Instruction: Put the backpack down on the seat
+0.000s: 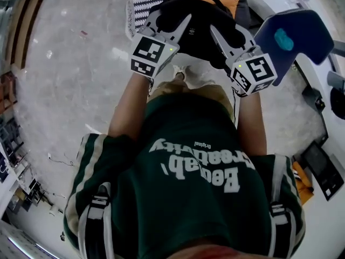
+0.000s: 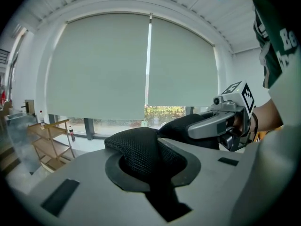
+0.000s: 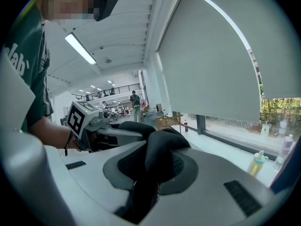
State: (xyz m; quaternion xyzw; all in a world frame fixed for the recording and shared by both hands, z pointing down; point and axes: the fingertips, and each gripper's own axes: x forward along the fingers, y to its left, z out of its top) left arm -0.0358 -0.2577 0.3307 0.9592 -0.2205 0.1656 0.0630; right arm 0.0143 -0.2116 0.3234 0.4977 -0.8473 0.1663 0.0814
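Backpack (image 1: pixel 197 4): hanging between both grippers. Left gripper (image 1: pixel 172 18) is clenching one mesh strap (image 2: pixel 141 147). Right gripper (image 1: pixel 227 31) is clenching the second mesh strap (image 3: pixel 162 154).

Black backpack (image 1: pixel 200 20): held up above floor, not on seat. One padded mesh strap (image 2: pixel 141 149) bunched and pinched in left gripper (image 1: pixel 168 20) jaws, another in right gripper (image 1: pixel 233 36) jaws. Blue seat (image 1: pixel 302 34), teal patch, just to backpack's right.

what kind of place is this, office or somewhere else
Probably a big open-plan office or lab hall, not a home: tall windows with roller blinds, a polished pale floor, and ceiling strip lights running back towards a railed upper level.
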